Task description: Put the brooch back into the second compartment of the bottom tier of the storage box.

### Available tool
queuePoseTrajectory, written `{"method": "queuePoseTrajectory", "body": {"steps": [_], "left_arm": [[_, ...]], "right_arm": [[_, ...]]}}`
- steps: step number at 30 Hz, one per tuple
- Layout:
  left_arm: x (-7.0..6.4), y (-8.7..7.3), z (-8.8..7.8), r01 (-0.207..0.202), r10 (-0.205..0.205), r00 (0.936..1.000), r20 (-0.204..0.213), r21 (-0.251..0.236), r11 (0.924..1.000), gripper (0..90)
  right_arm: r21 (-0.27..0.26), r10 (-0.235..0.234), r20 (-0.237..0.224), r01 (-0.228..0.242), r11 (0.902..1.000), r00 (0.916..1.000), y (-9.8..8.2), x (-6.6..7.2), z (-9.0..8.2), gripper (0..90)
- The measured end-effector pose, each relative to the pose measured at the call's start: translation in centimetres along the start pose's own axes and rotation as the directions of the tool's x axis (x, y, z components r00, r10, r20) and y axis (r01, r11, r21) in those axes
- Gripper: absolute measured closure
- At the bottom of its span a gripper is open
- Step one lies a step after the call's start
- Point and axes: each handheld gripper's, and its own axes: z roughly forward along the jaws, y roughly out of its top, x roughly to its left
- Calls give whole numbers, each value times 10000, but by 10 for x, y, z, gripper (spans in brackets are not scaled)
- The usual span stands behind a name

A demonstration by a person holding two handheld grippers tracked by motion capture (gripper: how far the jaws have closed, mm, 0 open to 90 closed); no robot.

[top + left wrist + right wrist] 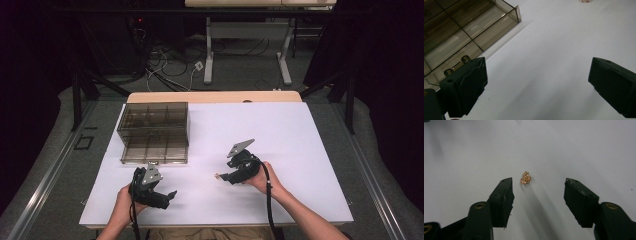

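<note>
A tiny orange-gold trinket (525, 177) lies on the white table top (280, 140), just ahead of my right gripper (539, 182). That gripper's jaws stand open and apart from the trinket, with nothing between the pads. In the high view the trinket (217, 175) sits right at the tips of the right gripper (223, 176), which points left. My left gripper (537, 65) is wide open over bare table, with nothing in it. It rests near the table's front left (169, 195), just below a smoky clear compartment box (154, 132).
The compartment box (461, 30) has several divided cells and stands at the table's left, close to the left gripper's left jaw. The table's front edge runs just behind both hands. Desk legs and cables lie on the floor beyond the far edge.
</note>
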Motion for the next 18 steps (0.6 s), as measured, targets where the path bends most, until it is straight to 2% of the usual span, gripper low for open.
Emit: {"method": "queuePoseTrajectory", "body": {"steps": [11,15,18], "left_arm": [[0,0,-1,-2,2,10000,-52,-17,10000,23],[0,0,-1,-27,27,10000,-62,-18,10000,23],[0,-1,-1,-19,19,10000,-79,-19,10000,23]], "right_arm": [[38,297,137,-297,9996,9995,-13,-9,-17,194],[70,386,287,-388,9992,9988,-20,-13,-25,151],[-132,416,477,-410,9991,9980,-23,-16,-32,137]]}}
